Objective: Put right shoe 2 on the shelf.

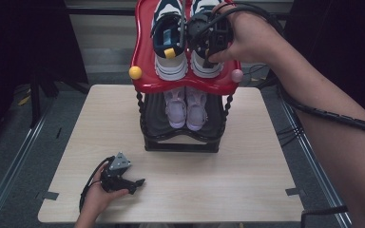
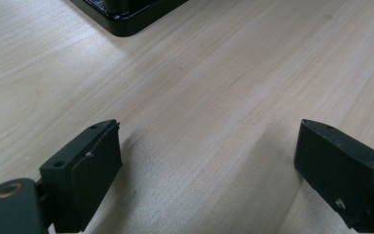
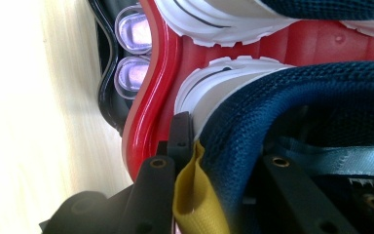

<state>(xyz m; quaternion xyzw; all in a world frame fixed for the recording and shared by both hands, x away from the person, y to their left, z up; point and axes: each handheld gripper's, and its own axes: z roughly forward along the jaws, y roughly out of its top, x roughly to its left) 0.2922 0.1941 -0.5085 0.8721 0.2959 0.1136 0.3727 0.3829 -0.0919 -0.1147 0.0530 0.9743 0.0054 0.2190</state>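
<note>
From above there's one light wooden table [image 1: 247, 156] with one two-level shoe rack [image 1: 180, 142] standing on it: a red top tray [image 1: 145, 57] and a black lower shelf [image 1: 158, 124]. I count four shoes in all, so two pairs. Two navy-and-white sneakers sit side by side on the red tray, the left sneaker [image 1: 168, 40] free and the right sneaker [image 1: 204, 66] under the right gripper [image 1: 209, 35], which is down on its heel end. Two pale pink shoes [image 1: 186, 108] are on the black shelf underneath. One yellow knob [image 1: 135, 72] and one pink knob [image 1: 237, 75] sit at the tray's front corners. The left gripper [image 1: 135, 182] rests on the table near the front edge, well apart from the rack.

The left gripper view has its two black jaws spread wide with bare wood between them, and one black corner of the rack base [image 2: 126, 17] up top.

The right gripper view is tight in on the navy heel collar [image 3: 282, 102]. The two jaws are clamped on it, one outside by the white sole, one inside the shoe, with one yellow pull tab [image 3: 195, 195] right beside the outer jaw. Both pink toes [image 3: 134, 53] peek out below the red tray rim [image 3: 146, 112].
</note>
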